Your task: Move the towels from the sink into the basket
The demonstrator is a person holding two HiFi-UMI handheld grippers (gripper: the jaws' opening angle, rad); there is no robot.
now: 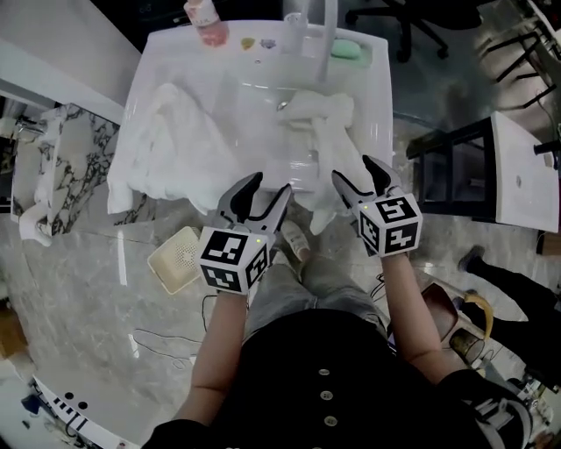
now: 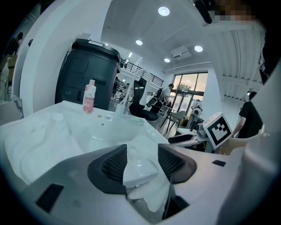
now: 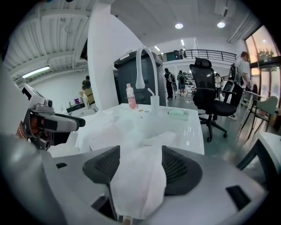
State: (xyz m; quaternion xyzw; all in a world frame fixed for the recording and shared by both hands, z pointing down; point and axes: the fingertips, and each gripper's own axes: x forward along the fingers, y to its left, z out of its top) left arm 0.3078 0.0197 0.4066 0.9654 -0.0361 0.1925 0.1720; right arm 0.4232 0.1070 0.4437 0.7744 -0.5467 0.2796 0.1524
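The white sink (image 1: pixel 375 92) fills the 12 o'clock part of the head view, and both towels lie in it. The larger towel (image 1: pixel 175 145) is at 10 o'clock, bunched up and spilling over the sink's left rim. The smaller towel (image 1: pixel 329 131) is at 1 o'clock, running from beside the drain down over the front rim, where its end hangs free. The left gripper (image 1: pixel 272 182) sits just short of the front rim near 6 o'clock of the sink. In the left gripper view its jaws (image 2: pixel 142 160) stand released and well apart, with only the rim and a fold of cloth showing in the gap beyond them and nothing grasped. The right gripper (image 1: pixel 354 168) is at 3 o'clock of the left one, with a jaw on either side of the hanging end of the smaller towel. In the right gripper view (image 3: pixel 140 165) that cloth fills the space between the pads, but the jaws are spread wide and not clenched on it. Whether the cloth brushes the pads cannot be told. The basket (image 1: pixel 180 259), pale and perforated, sits on the marble floor (image 1: pixel 79 281) at 8 o'clock of the left gripper, below the sink and apart from both towels. Along the sink's back edge, a pink bottle (image 1: pixel 204 19) stands at 11 o'clock, the tap (image 1: pixel 330 26) at 12 o'clock, and a green bar of soap (image 1: pixel 348 49) just beside the tap at 1 o'clock.
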